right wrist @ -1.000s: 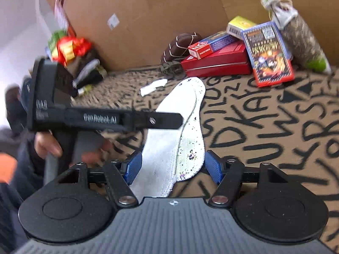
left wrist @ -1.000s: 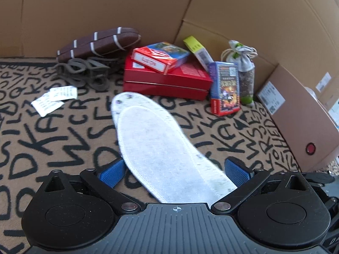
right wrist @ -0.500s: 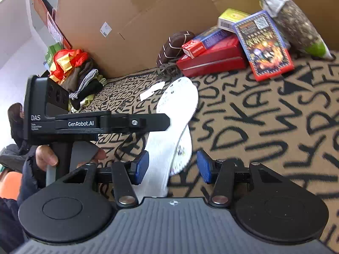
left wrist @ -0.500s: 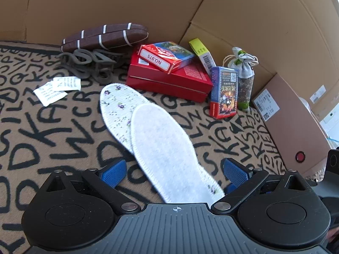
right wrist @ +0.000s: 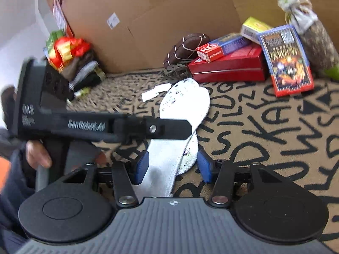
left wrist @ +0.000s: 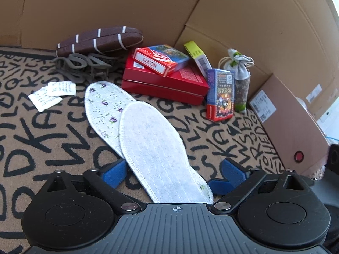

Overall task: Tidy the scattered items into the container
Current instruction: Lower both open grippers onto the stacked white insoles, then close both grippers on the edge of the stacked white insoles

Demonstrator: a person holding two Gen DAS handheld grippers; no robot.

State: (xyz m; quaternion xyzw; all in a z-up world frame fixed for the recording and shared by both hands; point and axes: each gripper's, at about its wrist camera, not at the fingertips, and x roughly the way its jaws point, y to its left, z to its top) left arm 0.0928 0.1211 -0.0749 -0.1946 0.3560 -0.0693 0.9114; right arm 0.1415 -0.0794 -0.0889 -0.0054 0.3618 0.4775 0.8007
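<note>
Left wrist view: the left gripper (left wrist: 172,170) hangs released, its blue pads wide apart on either side of a plain white insole (left wrist: 156,150) that lies on the letter-patterned surface (left wrist: 42,135). That insole overlaps a floral insole (left wrist: 101,103), which shows past its far left edge. Beyond the insoles sits a red box (left wrist: 169,84) with a card pack (left wrist: 161,60) lying on top. Right of the red box, a blue-and-red game box (left wrist: 220,95) stands upright, with a yellow-ended carton (left wrist: 198,58) leaning behind it and a drawstring sachet (left wrist: 241,78) just beside it against the cardboard wall (left wrist: 106,6). Left of the red box lie a brown striped case (left wrist: 99,40), grey rubbery straps (left wrist: 82,67) and two white packets (left wrist: 53,93). A brown parcel box (left wrist: 290,122) rests at the surface's right edge.

Right wrist view: the right gripper (right wrist: 172,165) is likewise released, pads apart around the near end of the stacked insoles (right wrist: 182,114), touching neither as far as can be seen. The left gripper (right wrist: 101,127), blurred, reaches across the insoles from the left, held by a hand (right wrist: 38,154). Behind the insoles stand the red box (right wrist: 228,67) and game box (right wrist: 286,57). Bundled clothing (right wrist: 72,63) lies far left of the insoles.
</note>
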